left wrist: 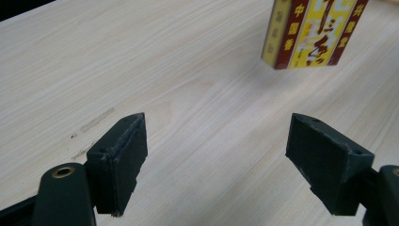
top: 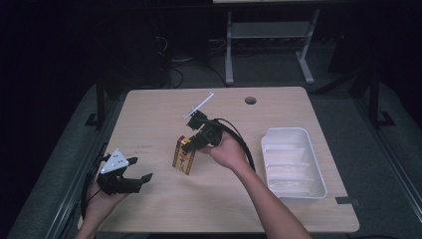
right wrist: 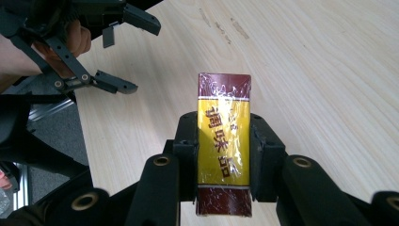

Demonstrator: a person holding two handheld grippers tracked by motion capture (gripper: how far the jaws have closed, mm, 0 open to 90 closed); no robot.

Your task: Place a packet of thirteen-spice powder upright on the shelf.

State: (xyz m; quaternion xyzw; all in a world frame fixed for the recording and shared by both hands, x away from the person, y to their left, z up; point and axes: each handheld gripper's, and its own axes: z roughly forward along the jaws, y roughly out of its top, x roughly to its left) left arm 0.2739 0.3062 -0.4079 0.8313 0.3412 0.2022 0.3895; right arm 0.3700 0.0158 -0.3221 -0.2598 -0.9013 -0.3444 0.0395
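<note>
A pale wooden table (top: 149, 109) takes up the middle of the high view. A white plastic tray (top: 292, 162) with ribbed compartments sits at its right side. A small round hole (top: 250, 100) lies near the far edge, upper centre. Beyond, at the top of the frame, stand grey metal desk legs (top: 229, 50) on dark floor.

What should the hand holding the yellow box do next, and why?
Probably carry the box right toward the white tray. The right gripper is clamped on the box's sides and holds it off the table. The left gripper is open and holds nothing, so a handover is also possible.
</note>
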